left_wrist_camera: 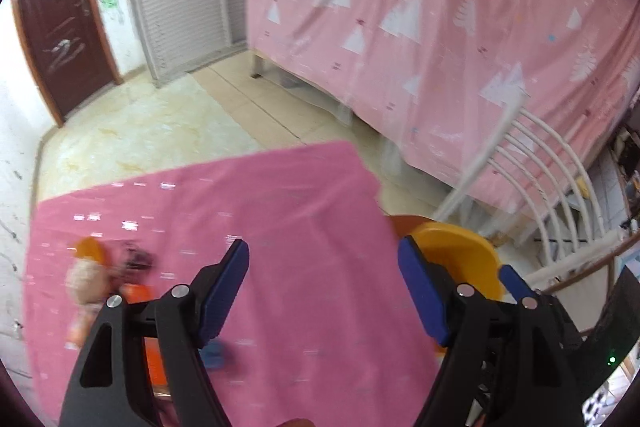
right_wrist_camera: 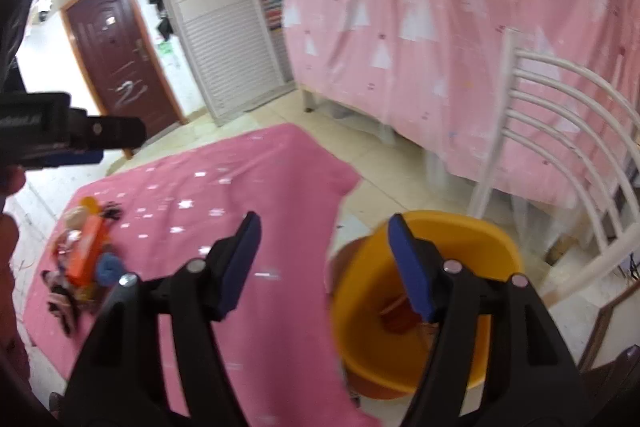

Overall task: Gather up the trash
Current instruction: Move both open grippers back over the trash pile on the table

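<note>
Both tongs stand apart, nothing between the pads: left tongs (left_wrist_camera: 324, 291) over the pink cloth (left_wrist_camera: 248, 211), right tongs (right_wrist_camera: 324, 263) at the rim of the yellow bin (right_wrist_camera: 496, 247). Something reddish-brown lies in the bin's bottom. The trash pile (right_wrist_camera: 82, 255) (orange carton, blue scrap, dark bits) sits at the cloth's far-left edge, well apart from the bin. Judged between pickups; next move calls for reaching left to the pile and closing on one piece.

Matt pink cloth (right_wrist_camera: 256, 195) with small white marks, spread flat beneath the gripper (right_wrist_camera: 322, 259). Smooth, glossy orange plastic basin (right_wrist_camera: 472, 239) to its right. Beyond: polished, pale tiled floor (left_wrist_camera: 132, 131); painted white metal chair back (right_wrist_camera: 560, 115); printed pink fabric drape (left_wrist_camera: 420, 7); glossy dark-brown door (right_wrist_camera: 116, 51).
</note>
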The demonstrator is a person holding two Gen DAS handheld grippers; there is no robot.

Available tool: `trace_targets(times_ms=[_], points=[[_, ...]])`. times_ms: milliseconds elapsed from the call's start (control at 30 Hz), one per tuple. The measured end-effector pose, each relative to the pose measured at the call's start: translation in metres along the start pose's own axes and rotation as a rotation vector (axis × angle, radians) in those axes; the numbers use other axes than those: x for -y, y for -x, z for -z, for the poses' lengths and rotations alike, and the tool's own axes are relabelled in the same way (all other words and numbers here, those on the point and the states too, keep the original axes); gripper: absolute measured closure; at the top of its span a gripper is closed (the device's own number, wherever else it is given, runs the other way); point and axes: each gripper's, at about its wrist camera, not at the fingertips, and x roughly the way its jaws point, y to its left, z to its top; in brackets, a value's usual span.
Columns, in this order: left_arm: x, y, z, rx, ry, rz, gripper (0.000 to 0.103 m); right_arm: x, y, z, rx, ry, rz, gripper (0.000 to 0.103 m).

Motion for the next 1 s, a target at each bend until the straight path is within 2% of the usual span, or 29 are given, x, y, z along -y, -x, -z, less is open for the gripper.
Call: trace_targets(times_ms=[300, 567, 733, 867, 1000], points=[[-0.115, 0.050, -0.001, 0.063, 0.058, -0.081, 0.032, -0.086, -0.005, 0.002, -0.026, 0.097, -0.152, 0.032], [-0.196, 0.074, 0.028, 0.070, 0.115, -0.104, 0.032, -0.132, -0.021, 0.013, -0.086, 0.165, -0.178, 0.032], [-0.217, 0.076, 0.058, 0.058, 0.118, -0.089, 0.032, -0.145, -0.029, 0.021, -0.121, 0.178, -0.187, 0.032], [-0.223, 0.073, 0.085, 0.076, 0.101, -0.109, 0.032, -0.158, -0.032, 0.029, -0.142, 0.197, -0.212, 0.032], [-0.229, 0.057, 0.112, 0.032, 0.118, -0.049, 0.032, -0.169, -0.042, 0.037, -0.182, 0.228, -0.217, 0.032]])
